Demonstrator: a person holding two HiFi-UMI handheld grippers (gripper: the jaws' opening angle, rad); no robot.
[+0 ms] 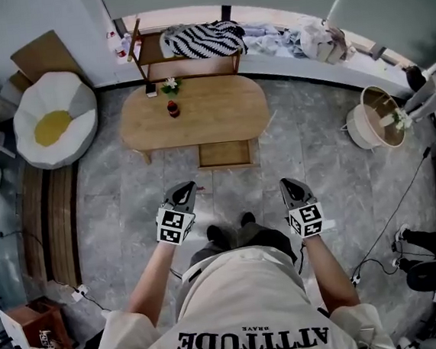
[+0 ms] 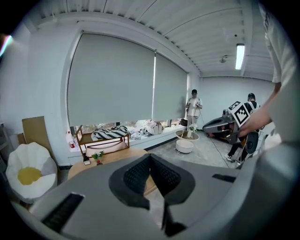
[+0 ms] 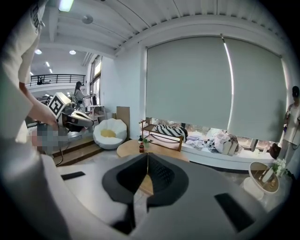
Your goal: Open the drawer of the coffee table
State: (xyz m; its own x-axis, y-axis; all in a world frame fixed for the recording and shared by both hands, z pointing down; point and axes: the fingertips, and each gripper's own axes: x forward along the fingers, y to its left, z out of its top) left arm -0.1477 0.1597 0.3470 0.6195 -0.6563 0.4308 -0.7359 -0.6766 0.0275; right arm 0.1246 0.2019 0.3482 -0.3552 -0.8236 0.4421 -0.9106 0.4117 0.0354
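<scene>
The oval wooden coffee table (image 1: pixel 197 114) stands ahead of me on the grey floor, and its drawer (image 1: pixel 225 154) is pulled out at the near side. My left gripper (image 1: pixel 181 193) and right gripper (image 1: pixel 291 188) hang shut and empty in front of my body, well short of the drawer and apart from it. In the left gripper view the left gripper (image 2: pixel 150 157) has its jaws together with the coffee table (image 2: pixel 89 166) beyond. In the right gripper view the right gripper (image 3: pixel 148 157) is likewise shut, and the coffee table (image 3: pixel 131 147) lies beyond it.
A small red bottle (image 1: pixel 172 109), a little plant (image 1: pixel 169 84) and a dark phone-like object (image 1: pixel 151 90) sit on the tabletop. Behind stands a wooden rack (image 1: pixel 183 54) with striped fabric. A white floor cushion (image 1: pixel 54 119) lies left, a round basket (image 1: pixel 380 116) right. Cables run across the floor.
</scene>
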